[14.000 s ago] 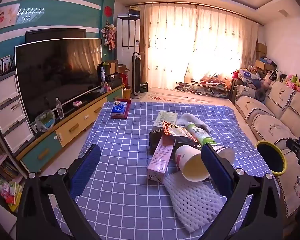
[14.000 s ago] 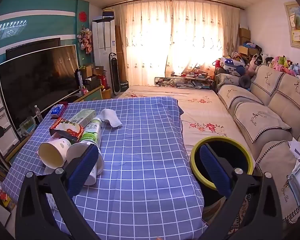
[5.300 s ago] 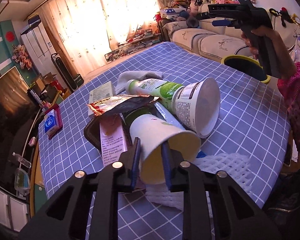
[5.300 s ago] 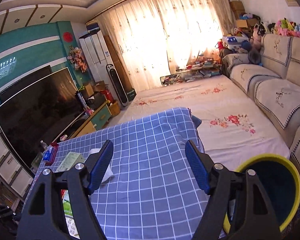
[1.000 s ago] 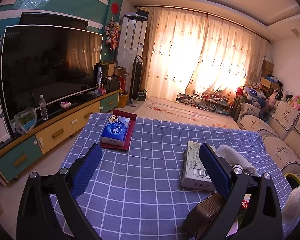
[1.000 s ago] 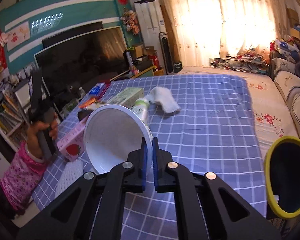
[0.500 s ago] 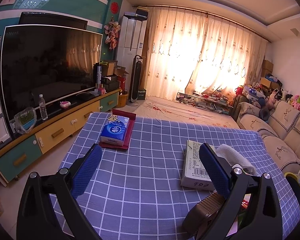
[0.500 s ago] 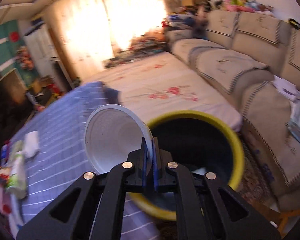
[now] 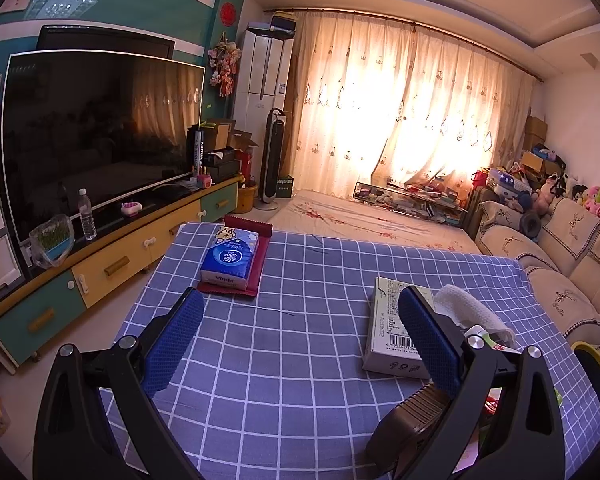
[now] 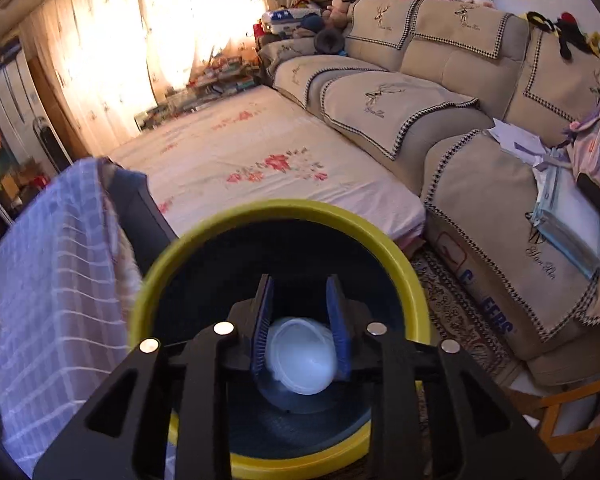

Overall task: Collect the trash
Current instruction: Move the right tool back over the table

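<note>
Right gripper (image 10: 300,300) pointed down into the yellow-rimmed bin (image 10: 284,210) beside the table, jaws opening, with the white cup (image 10: 300,356) seen between the pads but apparently loose and lying inside the bin, though contact was hard to judge from that angle. Left gripper (image 9: 300,340) hovered over the checked tablecloth (image 9: 300,360), jaws wide apart and gripping nothing. A white box (image 9: 388,328), a foam sleeve (image 9: 468,312) and a tissue pack (image 9: 232,256) lay on the cloth, bin rim just visible at far right.
</note>
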Demonstrator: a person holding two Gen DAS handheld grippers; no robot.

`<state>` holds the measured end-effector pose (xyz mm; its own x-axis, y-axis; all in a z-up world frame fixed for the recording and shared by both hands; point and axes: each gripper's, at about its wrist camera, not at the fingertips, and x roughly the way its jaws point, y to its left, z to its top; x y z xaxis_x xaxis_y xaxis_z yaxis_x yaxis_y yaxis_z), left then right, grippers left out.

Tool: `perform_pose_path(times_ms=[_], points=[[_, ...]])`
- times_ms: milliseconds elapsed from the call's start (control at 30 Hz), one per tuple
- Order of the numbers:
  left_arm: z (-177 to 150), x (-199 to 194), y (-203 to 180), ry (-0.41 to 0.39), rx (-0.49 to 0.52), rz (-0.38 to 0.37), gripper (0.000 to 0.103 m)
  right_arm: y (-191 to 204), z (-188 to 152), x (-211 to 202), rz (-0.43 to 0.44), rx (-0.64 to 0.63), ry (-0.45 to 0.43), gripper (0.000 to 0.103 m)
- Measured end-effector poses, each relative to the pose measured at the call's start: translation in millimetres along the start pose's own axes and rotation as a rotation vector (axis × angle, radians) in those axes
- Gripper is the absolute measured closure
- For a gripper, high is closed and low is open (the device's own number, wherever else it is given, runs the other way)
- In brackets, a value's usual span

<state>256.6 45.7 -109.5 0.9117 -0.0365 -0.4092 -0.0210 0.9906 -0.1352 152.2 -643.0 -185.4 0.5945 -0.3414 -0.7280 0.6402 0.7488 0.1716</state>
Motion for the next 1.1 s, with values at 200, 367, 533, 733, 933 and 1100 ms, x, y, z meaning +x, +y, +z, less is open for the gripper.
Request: perform_pose_path(times_ms=[200,367,533,733,933,1100], points=[[0,0,1,0.000,0.003,0.003,0.007,64,15,-67,0.252,-0.040,-0.211,0.057],[-1,2,0,0.006,0.013,0.009,0.007,150,21,-102,0.467,-0.152,-0.319,0.046],[-1,5,-2,0.016,0.022,0.009,0.007,220,4,-94,0.548,-0.281,-0.284,0.046],[-1,4,-12,0.027,0.045,0.000,0.007,248,-24,-78,0.539,-0.384,-0.204,0.046],[7,-22,-32,0.018,0.109,-0.006,0.007,249,-26,-82,0.536,-0.371,-0.234,0.045],[-4,-65,-51,0.079,0.172,-0.066,0.007,244,-24,-85,0.552,-0.369,-0.238,0.045]])
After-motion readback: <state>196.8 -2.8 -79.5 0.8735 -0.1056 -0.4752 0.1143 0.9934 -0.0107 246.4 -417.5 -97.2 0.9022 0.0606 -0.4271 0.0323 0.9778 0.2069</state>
